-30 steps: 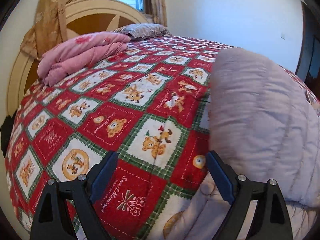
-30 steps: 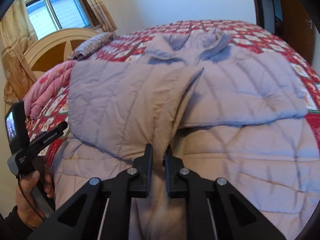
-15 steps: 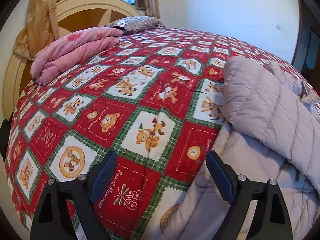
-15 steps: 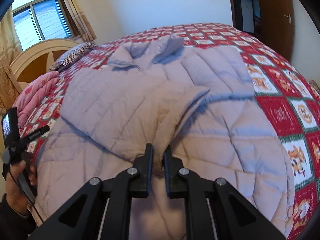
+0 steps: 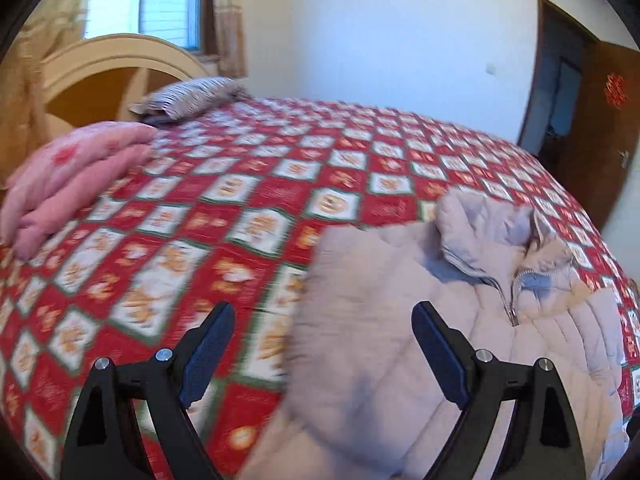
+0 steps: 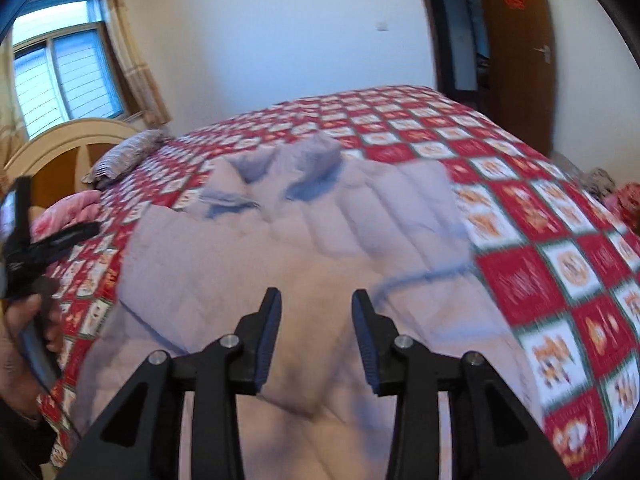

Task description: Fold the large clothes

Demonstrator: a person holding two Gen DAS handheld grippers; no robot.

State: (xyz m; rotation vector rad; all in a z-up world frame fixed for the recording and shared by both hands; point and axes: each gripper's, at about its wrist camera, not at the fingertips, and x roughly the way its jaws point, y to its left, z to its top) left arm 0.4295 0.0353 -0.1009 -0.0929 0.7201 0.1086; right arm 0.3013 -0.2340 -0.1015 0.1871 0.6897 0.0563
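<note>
The padded jacket (image 5: 420,360) is showing as matt quilted cloth, stitched in soft channels, with a metal zip (image 5: 510,300) glinting at the collar. The bedspread (image 5: 248,216) is presenting as printed, quilted cloth, matt. The folded pink blanket (image 5: 68,176) is looking soft and fleecy, though blur is limiting certainty. The headboard (image 5: 100,76) is reading as smooth painted wood. The left gripper (image 5: 322,346) and right gripper (image 6: 316,330) are appearing as matt black plastic with ribbed pads (image 6: 266,344) and bright metal pins.
</note>
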